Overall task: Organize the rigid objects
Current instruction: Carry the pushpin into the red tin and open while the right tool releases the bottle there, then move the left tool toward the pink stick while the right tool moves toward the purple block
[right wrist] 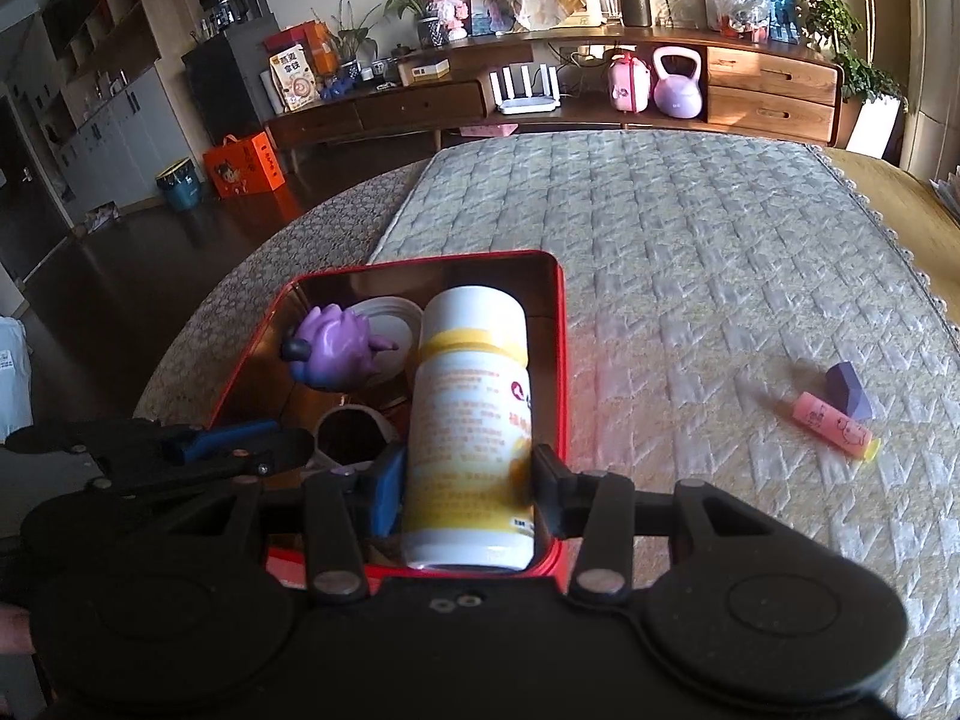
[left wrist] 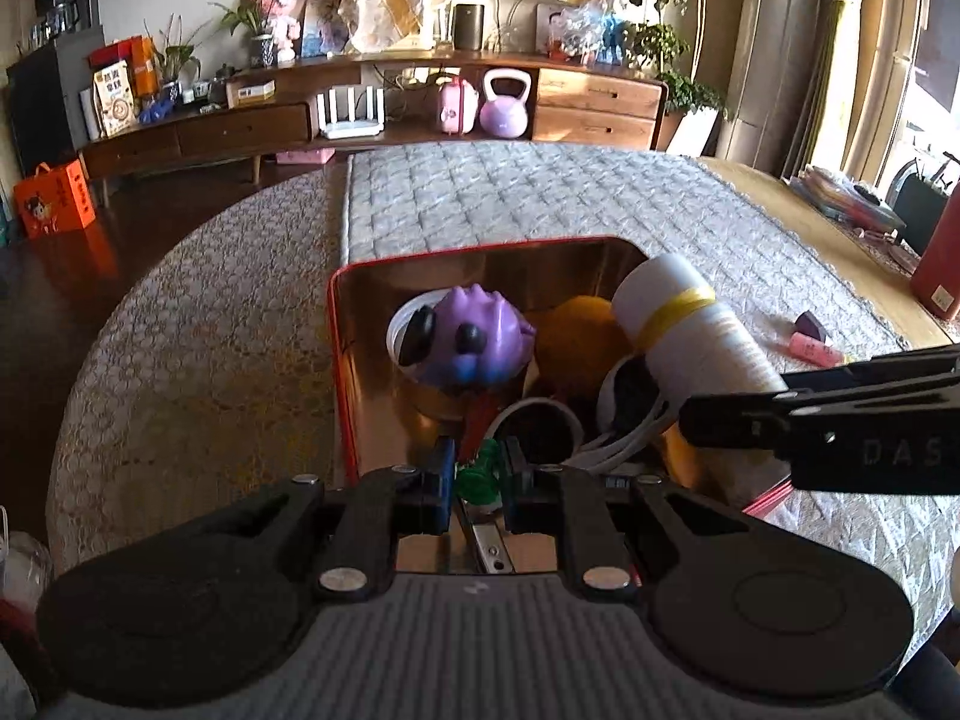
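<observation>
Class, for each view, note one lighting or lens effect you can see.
Left wrist view: the window at right is blown out, and the red tin has mirror-like inner walls. Right wrist view: fisheye bends the TV cabinet, and warm sunlight rakes the quilted cover.

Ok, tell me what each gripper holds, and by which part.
Right gripper: the white bottle, gripped around its lower body. Left gripper: a small green thing, gripped by its sides.

We count one red tin (right wrist: pixel 561 324) holding one white bottle (right wrist: pixel 471 420), one purple toy (right wrist: pixel 336 348) and one green piece (left wrist: pixel 480 471). On the cloth we see one pink marker (right wrist: pixel 831 425) and one purple block (right wrist: pixel 847 389).
</observation>
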Available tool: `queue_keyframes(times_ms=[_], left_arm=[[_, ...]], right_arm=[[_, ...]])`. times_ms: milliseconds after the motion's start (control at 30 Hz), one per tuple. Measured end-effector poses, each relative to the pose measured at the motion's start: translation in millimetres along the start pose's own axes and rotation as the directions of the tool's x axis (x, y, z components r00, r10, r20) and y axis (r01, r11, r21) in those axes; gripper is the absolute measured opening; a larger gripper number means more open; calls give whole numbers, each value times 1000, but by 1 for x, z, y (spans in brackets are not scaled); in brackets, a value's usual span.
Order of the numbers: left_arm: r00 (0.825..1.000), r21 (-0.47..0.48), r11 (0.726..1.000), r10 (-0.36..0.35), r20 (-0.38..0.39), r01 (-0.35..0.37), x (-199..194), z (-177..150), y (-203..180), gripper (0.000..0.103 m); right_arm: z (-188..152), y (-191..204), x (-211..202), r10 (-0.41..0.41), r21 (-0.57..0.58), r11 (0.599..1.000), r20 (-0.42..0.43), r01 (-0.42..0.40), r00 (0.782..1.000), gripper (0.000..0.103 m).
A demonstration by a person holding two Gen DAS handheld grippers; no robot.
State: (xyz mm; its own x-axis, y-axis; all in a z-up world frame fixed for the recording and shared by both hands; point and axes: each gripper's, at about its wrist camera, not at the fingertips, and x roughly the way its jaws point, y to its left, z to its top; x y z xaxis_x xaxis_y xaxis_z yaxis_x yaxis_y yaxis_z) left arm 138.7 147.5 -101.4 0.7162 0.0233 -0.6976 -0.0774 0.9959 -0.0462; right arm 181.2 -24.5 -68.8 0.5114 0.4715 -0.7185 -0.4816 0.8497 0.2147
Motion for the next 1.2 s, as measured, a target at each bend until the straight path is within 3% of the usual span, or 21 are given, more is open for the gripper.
queue_keyframes(times_ms=[333, 567, 900, 1200], left_arm=[[999, -3, 1000, 6, -54, -6, 4, -4, -2, 15], [999, -16, 1000, 9, -48, -10, -9, -5, -2, 15], [999, -13, 1000, -29, -27, 28, -31, 4, -14, 17], [997, -11, 997, -79, 15, 79, -47, 13, -43, 54]], right_arm=[[0, -4, -16, 31, 14, 999, 12, -32, 999, 48], [0, -16, -37, 80, 28, 996, 22, -81, 997, 62], [5, -47, -69, 85, 61, 994, 56, -88, 995, 70], [5, -84, -89, 42, 83, 995, 75, -48, 996, 86]])
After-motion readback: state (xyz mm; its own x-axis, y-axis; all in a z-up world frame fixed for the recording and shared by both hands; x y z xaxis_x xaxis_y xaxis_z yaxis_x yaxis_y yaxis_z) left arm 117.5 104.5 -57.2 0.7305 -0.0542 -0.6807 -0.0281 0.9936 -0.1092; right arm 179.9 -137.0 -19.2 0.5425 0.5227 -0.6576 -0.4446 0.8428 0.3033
